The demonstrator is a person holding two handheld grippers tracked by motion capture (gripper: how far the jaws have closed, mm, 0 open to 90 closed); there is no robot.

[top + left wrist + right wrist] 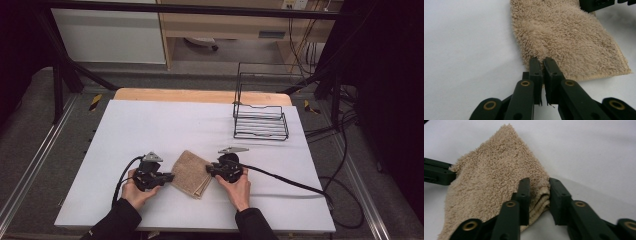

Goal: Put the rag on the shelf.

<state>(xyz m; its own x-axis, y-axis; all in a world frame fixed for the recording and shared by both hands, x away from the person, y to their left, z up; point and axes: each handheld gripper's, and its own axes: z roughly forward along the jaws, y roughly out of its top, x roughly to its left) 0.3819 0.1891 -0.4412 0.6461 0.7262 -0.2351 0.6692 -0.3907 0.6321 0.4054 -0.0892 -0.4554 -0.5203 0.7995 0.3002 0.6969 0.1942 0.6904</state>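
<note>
High view looks down from above; both close tool views share the towel point(191, 173).

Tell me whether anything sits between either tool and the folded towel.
Nothing visible does. The left tool is pinched on one edge of the towel, and the right tool is clamped around the folded layers at the opposite corner.

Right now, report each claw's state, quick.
Left claw: shut on the towel's edge.
Right claw: pinching the folded towel's corner.
</note>
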